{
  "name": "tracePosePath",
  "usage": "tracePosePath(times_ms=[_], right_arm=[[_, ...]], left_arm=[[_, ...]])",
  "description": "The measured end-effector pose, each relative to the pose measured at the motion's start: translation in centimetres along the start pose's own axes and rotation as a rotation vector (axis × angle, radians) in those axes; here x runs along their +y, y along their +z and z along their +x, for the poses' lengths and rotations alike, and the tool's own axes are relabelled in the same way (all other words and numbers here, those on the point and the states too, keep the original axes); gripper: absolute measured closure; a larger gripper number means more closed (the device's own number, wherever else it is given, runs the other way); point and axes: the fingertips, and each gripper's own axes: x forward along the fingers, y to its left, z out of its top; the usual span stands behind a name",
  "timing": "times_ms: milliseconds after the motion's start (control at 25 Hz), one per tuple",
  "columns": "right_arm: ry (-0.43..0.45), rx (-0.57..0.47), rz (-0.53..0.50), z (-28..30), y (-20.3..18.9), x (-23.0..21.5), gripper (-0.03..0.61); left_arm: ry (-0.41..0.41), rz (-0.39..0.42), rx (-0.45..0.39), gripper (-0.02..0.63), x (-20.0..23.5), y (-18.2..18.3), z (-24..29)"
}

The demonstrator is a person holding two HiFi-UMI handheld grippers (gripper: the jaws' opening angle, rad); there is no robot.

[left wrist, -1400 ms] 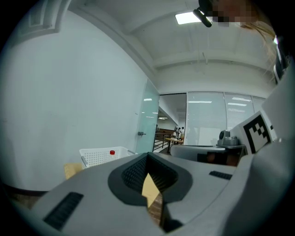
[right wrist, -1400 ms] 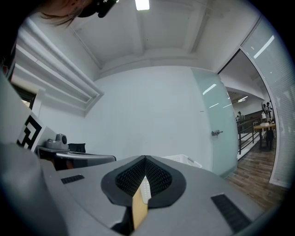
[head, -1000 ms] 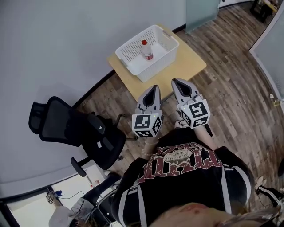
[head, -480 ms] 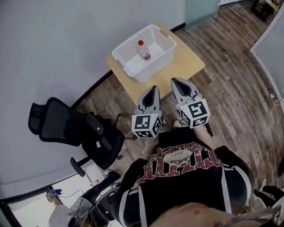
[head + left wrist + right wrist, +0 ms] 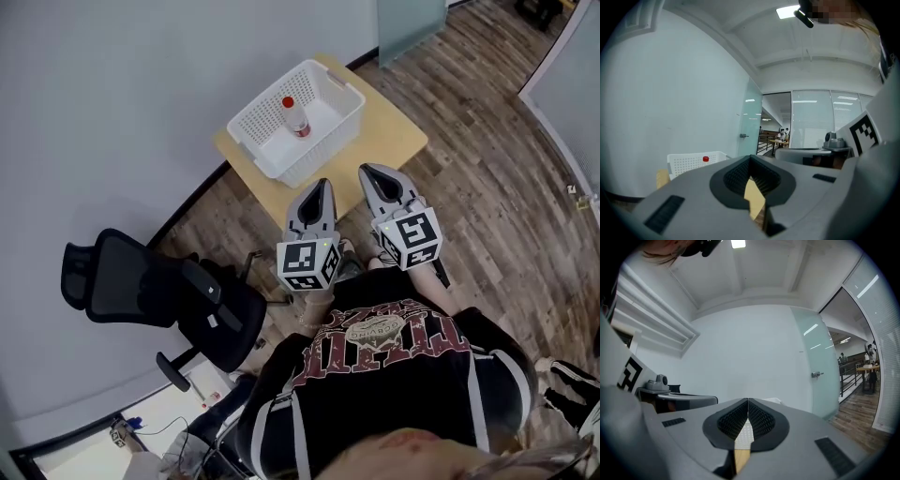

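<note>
The left gripper (image 5: 320,186) and right gripper (image 5: 367,171) are hovering side by side just short of the table (image 5: 394,141), both pointing toward the basket (image 5: 323,148). Both are sitting clenched, jaws meeting at the tips and gripping nothing. The bottle (image 5: 294,116), red-capped, is standing upright inside the basket, well apart from both. The chair (image 5: 150,286) is standing off to the left.

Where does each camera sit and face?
Head view: on the head, steeply down at basket, table, own black shirt.
Left gripper view: along the left gripper, jaws shut, toward the wall.
Right gripper view: along the right gripper, jaws shut, toward glass door.
Shared: head and left gripper views both show the basket and bottle.
</note>
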Motion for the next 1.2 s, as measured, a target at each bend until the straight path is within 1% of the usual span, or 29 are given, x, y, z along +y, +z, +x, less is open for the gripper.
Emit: tracePosePath(times_ms=[200,600,960,1200], right_arm=[[-0.012,-0.002,-0.002,2.2,0.3,-0.1,0.561],[-0.013,0.007,-0.004,7.1,0.2,0.6,0.561],[-0.044,-0.014,-0.007,11.0,1.1,-0.1,0.561],[-0.066,-0.019,-0.005,13.1,1.0,0.0,0.561]], left_arm=[[-0.006,0.008,0.002,0.566,1.8,0.5,1.1],[-0.023,-0.005,0.005,0.566,6.3,0.9,3.2],[-0.048,-0.001,-0.005,0.566,9.7,2.0,5.7],[-0.074,-0.001,0.004,0.566,11.6,2.0,6.9]])
